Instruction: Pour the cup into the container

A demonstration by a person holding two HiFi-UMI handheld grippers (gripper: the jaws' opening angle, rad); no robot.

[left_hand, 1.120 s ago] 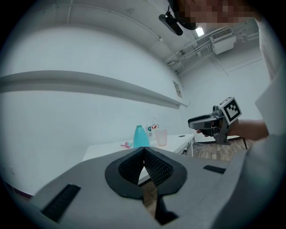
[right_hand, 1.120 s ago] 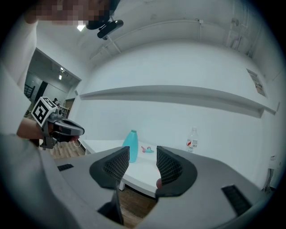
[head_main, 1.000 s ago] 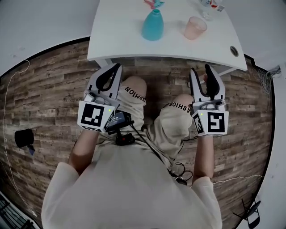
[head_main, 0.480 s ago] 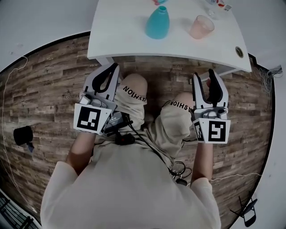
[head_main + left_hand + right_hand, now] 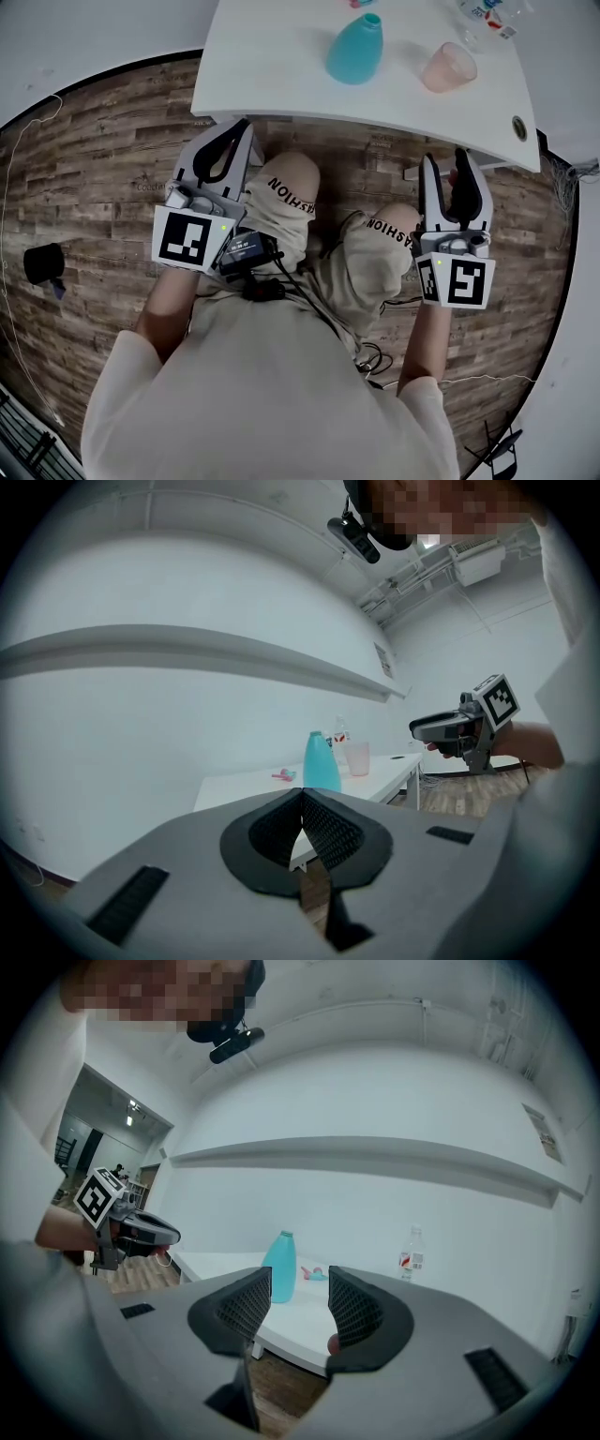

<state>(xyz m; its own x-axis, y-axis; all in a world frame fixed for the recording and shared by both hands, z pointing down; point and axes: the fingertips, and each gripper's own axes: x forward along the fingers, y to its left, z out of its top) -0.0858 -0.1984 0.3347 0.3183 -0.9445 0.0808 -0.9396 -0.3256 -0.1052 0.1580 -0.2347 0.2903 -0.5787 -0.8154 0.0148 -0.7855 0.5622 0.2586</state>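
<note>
The left tongs hover over the person's left knee, short of the teal container and to its left. Their ribbed black pads are pressed tip to tip with nothing between them, which I read as a waiting pose, since the pour needs only one grasp. The container, smooth matte plastic with a broad base tapering to a narrow neck, stands upright on the white surface; that small mouth will likely demand a careful pour. Just right of the container stands the cup, translucent pink, tapered and upright. Right of the container and nearer the person, the right tongs are partly parted and empty, seemingly readied for the cup.
</note>
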